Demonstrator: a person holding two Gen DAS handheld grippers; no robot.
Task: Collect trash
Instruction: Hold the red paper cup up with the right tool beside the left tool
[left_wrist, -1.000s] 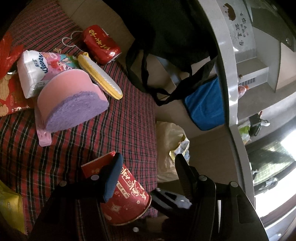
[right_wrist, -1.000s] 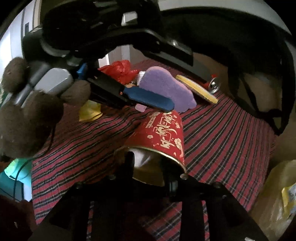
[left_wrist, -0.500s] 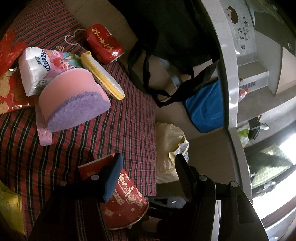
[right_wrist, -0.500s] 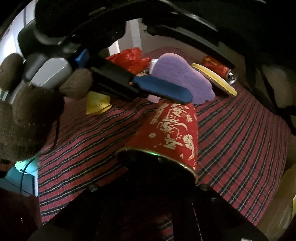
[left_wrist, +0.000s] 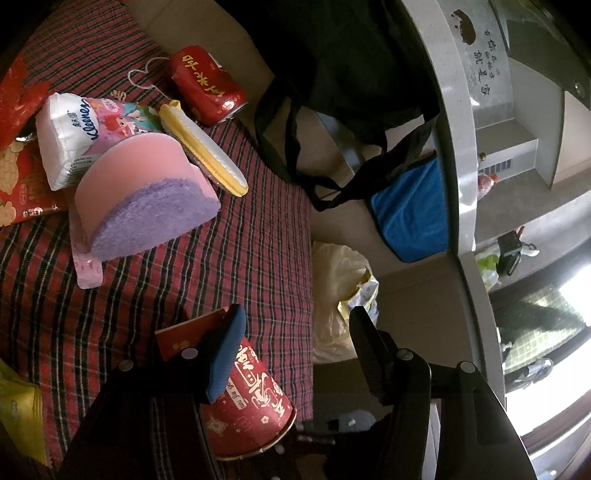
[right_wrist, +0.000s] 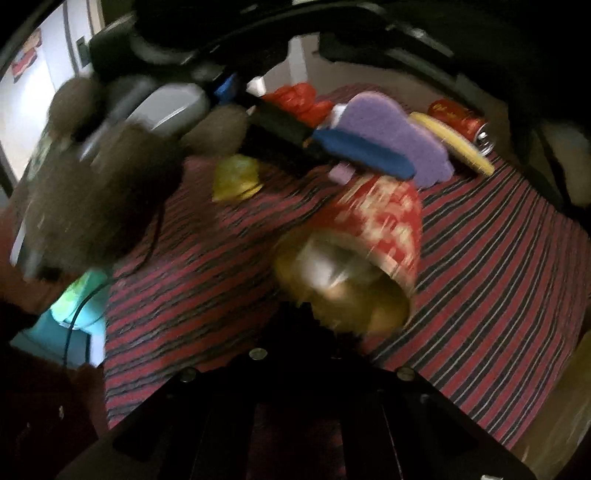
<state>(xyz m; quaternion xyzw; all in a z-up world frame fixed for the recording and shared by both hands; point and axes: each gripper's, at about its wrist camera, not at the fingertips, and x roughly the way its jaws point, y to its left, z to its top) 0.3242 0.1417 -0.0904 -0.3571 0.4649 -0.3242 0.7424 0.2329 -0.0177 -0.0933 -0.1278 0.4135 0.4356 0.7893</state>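
Observation:
A red paper cup with gold print (left_wrist: 251, 410) lies on its side on the plaid cloth (left_wrist: 229, 266) near the table's edge. My left gripper (left_wrist: 295, 354) hovers over it, open and empty, one blue-padded finger (left_wrist: 225, 354) above the cup. In the right wrist view the cup (right_wrist: 369, 236) is blurred, its mouth right at my right gripper (right_wrist: 328, 332); the right fingers are dark, so I cannot tell how they stand. A red can (left_wrist: 207, 85) lies at the far side. A yellowish plastic bag (left_wrist: 340, 295) hangs beside the table.
A pink-and-purple sponge (left_wrist: 144, 199), a Kleenex pack (left_wrist: 77, 136), a yellow-white clip (left_wrist: 207, 147), red wrappers (left_wrist: 18, 173) and a yellow packet (left_wrist: 18, 417) lie on the cloth. A black bag with a blue part (left_wrist: 410, 206) hangs past the edge.
The right gripper has closed in on the cup's mouth, and its view is now motion-blurred. The left gripper has drifted slightly and stays open above the cup.

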